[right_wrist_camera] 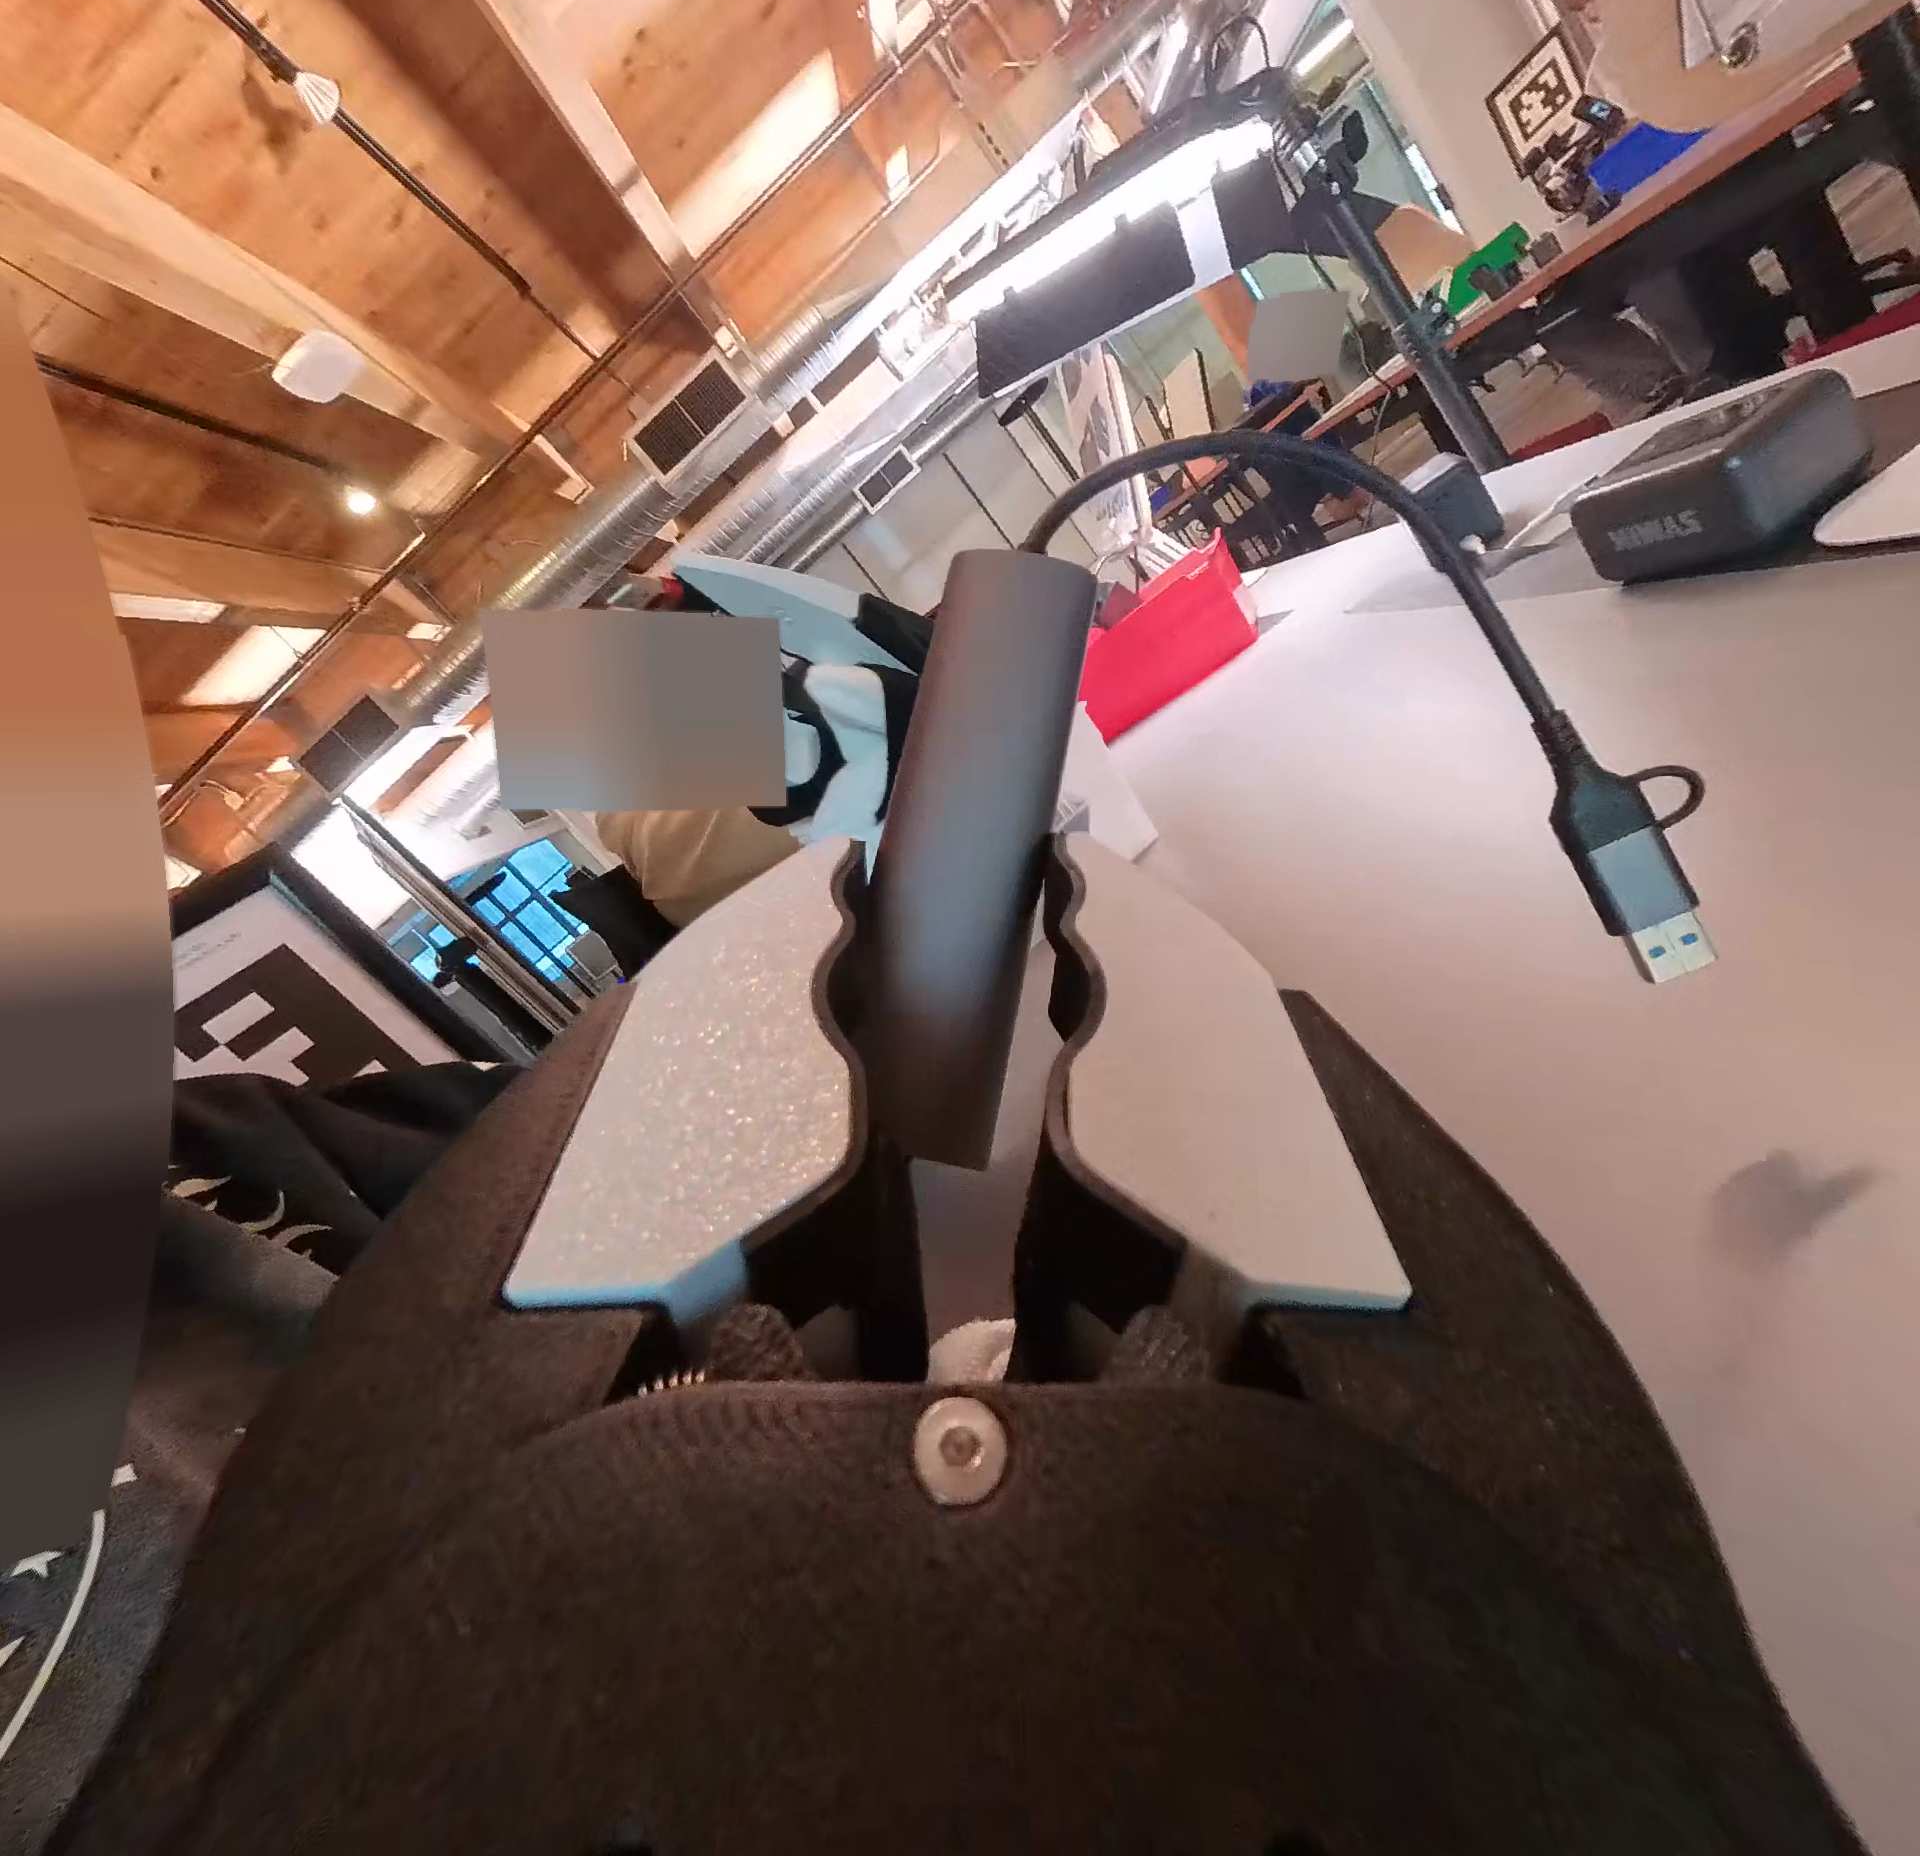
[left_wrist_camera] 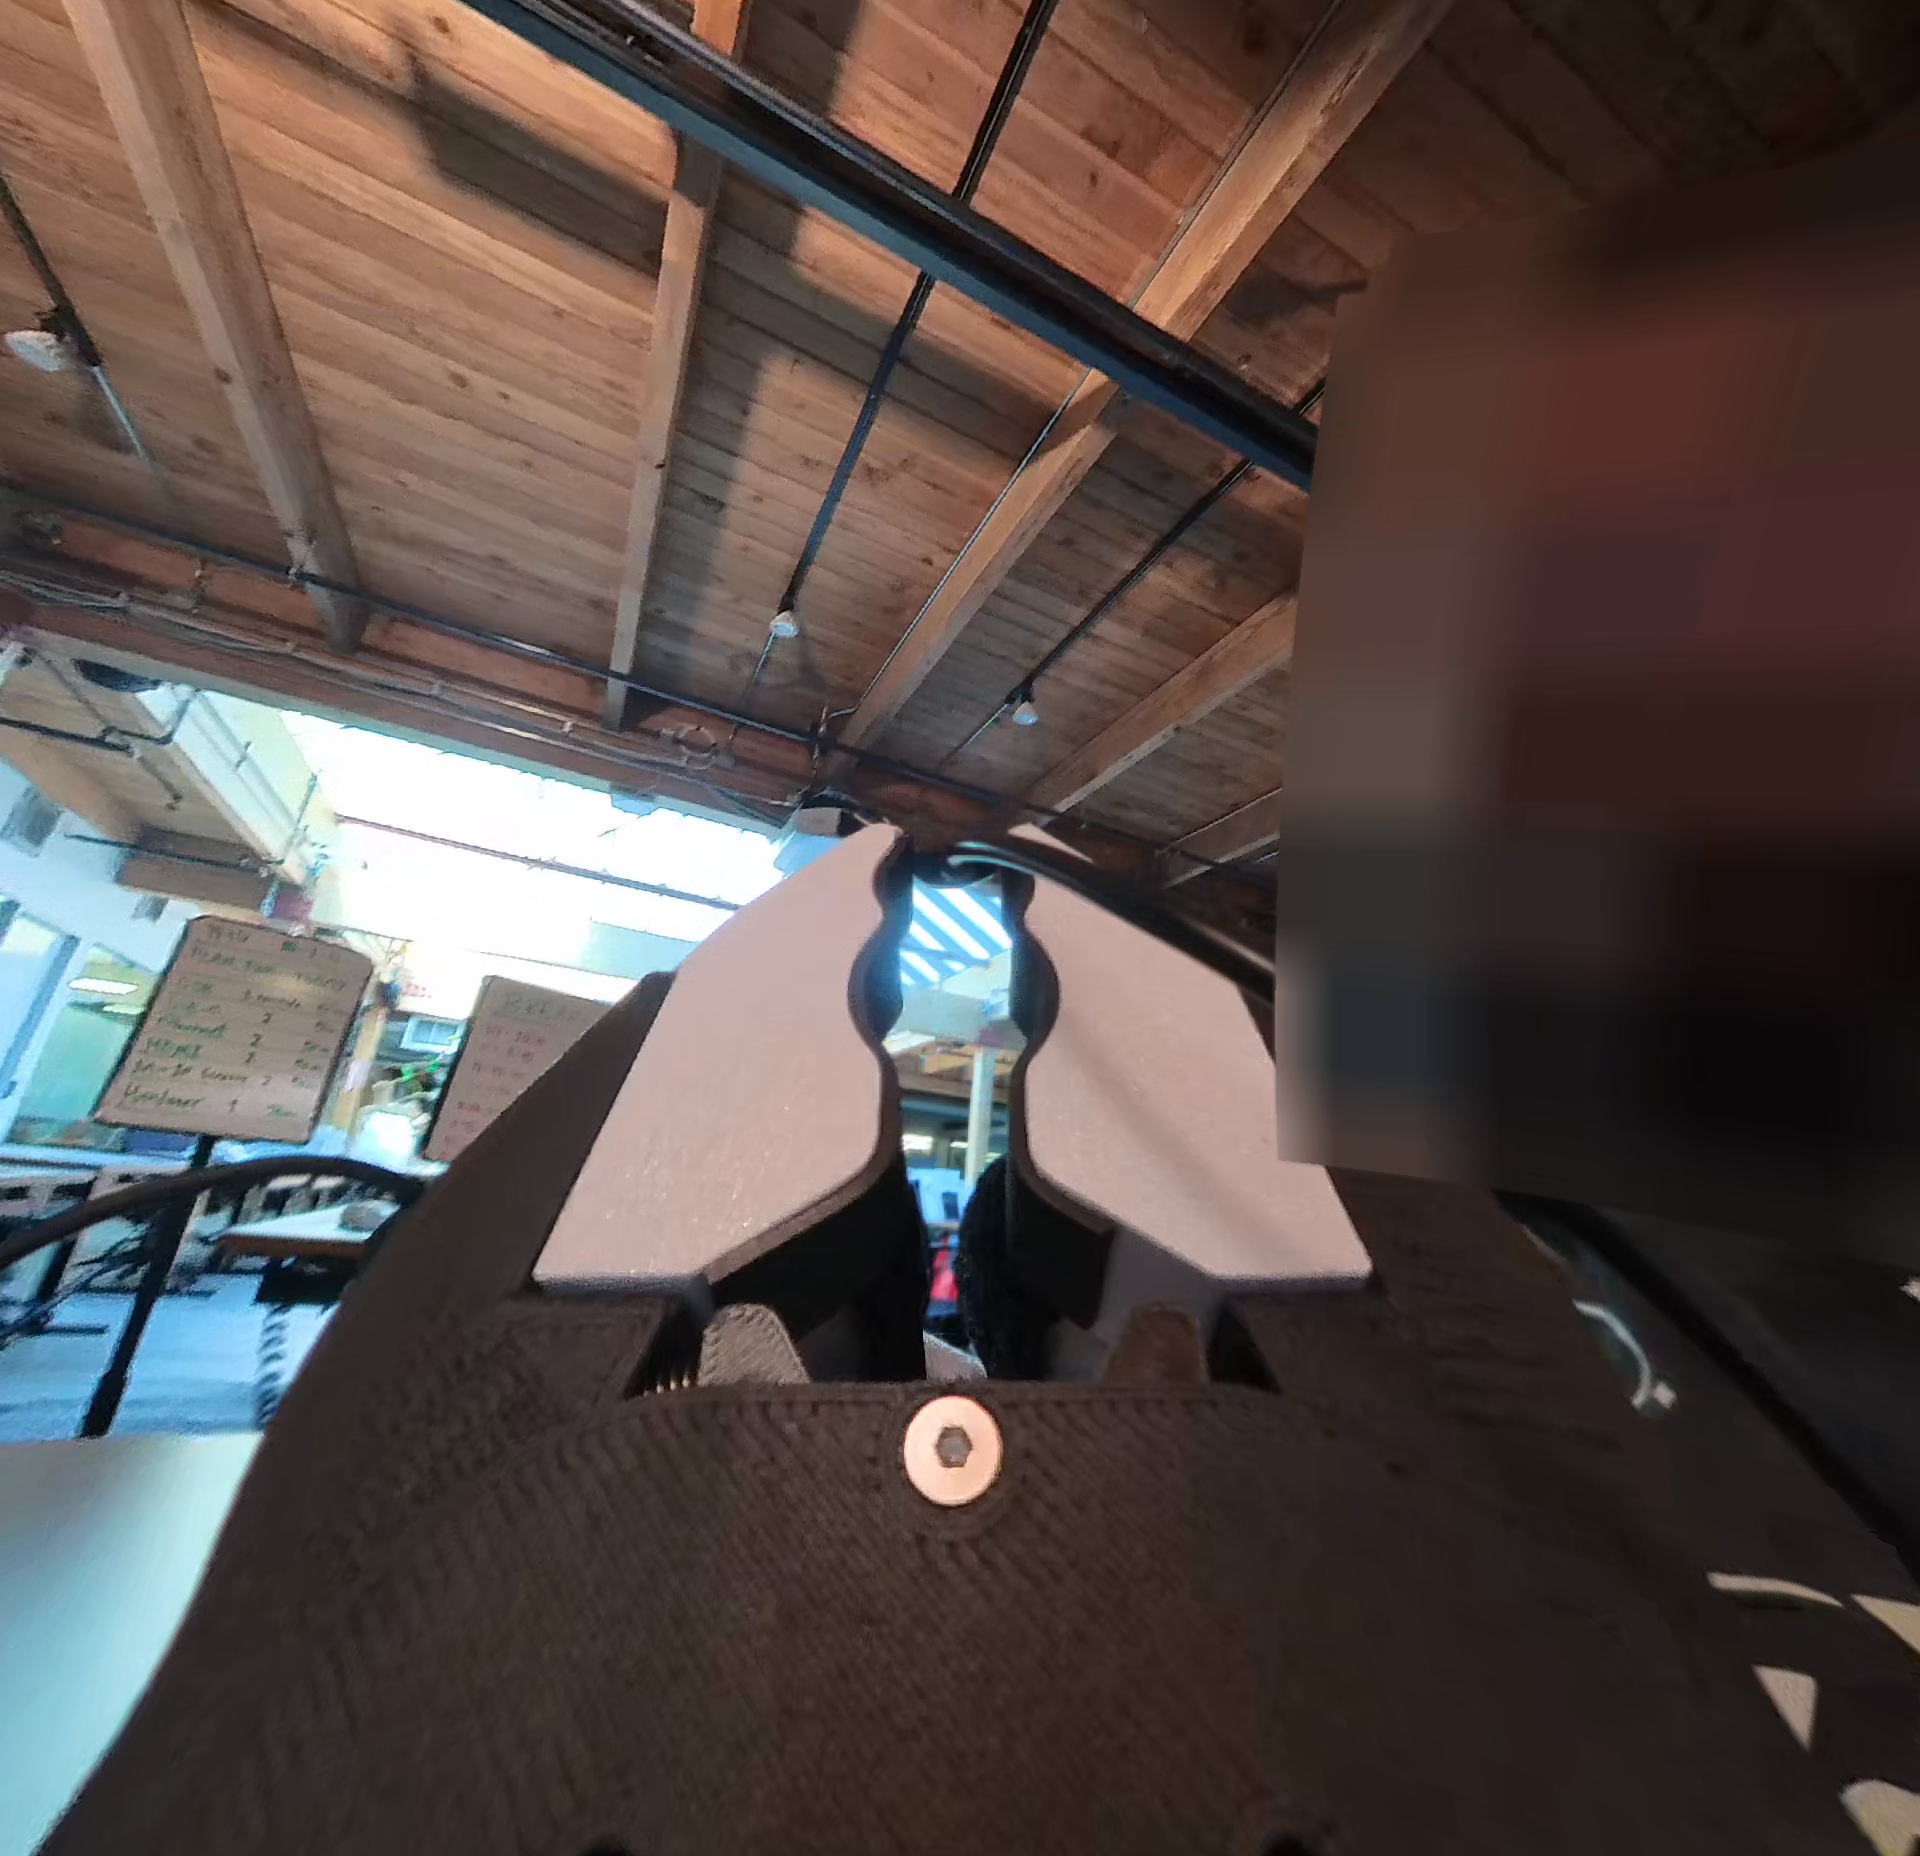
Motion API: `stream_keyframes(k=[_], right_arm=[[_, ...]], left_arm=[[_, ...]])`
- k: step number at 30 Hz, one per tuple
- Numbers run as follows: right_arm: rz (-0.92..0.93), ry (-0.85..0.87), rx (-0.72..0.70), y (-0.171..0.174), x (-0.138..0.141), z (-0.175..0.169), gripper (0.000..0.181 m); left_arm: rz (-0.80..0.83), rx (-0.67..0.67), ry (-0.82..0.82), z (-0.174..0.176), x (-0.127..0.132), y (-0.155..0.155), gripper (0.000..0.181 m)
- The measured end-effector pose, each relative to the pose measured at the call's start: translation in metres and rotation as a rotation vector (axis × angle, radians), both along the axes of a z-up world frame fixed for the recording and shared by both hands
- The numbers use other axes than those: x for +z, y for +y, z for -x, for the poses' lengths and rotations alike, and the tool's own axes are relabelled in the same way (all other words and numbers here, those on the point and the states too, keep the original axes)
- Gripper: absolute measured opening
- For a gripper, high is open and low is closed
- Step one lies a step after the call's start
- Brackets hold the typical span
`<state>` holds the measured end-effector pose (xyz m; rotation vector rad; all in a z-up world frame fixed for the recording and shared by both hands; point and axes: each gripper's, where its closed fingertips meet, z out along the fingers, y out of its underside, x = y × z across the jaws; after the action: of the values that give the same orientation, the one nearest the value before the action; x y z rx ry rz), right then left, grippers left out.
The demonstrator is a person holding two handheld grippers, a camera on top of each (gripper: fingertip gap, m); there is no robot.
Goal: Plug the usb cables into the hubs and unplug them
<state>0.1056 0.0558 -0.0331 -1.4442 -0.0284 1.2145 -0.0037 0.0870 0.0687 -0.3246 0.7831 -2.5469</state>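
The right gripper [right_wrist_camera: 954, 907] clamps a slim dark-grey metal hub [right_wrist_camera: 971, 871] above the pale grey tabletop [right_wrist_camera: 1455, 1079]. Its black braided cable [right_wrist_camera: 1475, 601] arcs right and ends in a dangling silver USB plug [right_wrist_camera: 1647, 892]. The left gripper [left_wrist_camera: 951, 876] points at the ceiling, tips pinching a thin black cable [left_wrist_camera: 1101, 871]. Best to level it, then align plug and port squarely before pushing.

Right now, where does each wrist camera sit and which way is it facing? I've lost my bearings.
Left wrist view: behind the left gripper, tilted up at the wooden ceiling; its grey fingers show, slightly apart, with a black cable at their tips.
Right wrist view: behind the right gripper, tilted along the white table; it clamps a dark hub whose USB plug dangles.
Shared: the wooden ceiling.
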Motion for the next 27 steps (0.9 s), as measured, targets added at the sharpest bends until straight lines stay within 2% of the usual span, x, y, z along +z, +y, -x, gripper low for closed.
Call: stream_keyframes(k=[1,4,8,10,15,16,18,22,23,25,27], right_arm=[[-0.003,0.003,0.000,0.000,0.001,0.000,0.033],[-0.008,-0.024,-0.026,0.000,0.001,-0.001,0.033],[-0.014,-0.125,-0.126,0.004,-0.003,-0.008,0.033],[-0.020,-0.177,-0.178,0.006,-0.003,-0.012,0.033],[-0.056,-0.357,-0.319,0.007,-0.002,-0.019,0.033],[-0.065,-0.404,-0.342,0.008,-0.001,-0.019,0.033],[-0.093,-0.459,-0.364,0.007,0.001,-0.016,0.033],[-0.108,-0.366,-0.287,0.003,0.008,-0.004,0.033],[-0.102,-0.347,-0.281,0.003,0.007,-0.005,0.033],[-0.083,-0.347,-0.281,0.005,0.003,-0.007,0.033],[-0.072,-0.356,-0.287,0.006,0.001,-0.009,0.033]], left_arm=[[-0.013,0.027,0.022,-0.004,-0.002,-0.001,0.015],[-0.121,0.215,0.158,-0.029,-0.014,-0.005,0.015],[-0.483,0.626,0.326,-0.065,-0.046,-0.014,0.015],[-0.587,0.739,0.305,-0.071,-0.050,-0.021,0.015],[-0.663,0.948,0.239,-0.074,-0.046,-0.022,0.015],[-0.638,0.924,0.204,-0.071,-0.043,-0.024,0.015],[-0.521,0.769,0.178,-0.063,-0.035,-0.029,0.015],[-0.083,0.273,0.010,-0.021,0.000,-0.022,0.015],[-0.005,0.191,-0.041,-0.010,0.005,-0.015,0.016],[0.032,0.130,-0.085,-0.001,0.006,-0.010,0.015],[-0.017,0.126,-0.079,-0.001,0.004,-0.014,0.016]])
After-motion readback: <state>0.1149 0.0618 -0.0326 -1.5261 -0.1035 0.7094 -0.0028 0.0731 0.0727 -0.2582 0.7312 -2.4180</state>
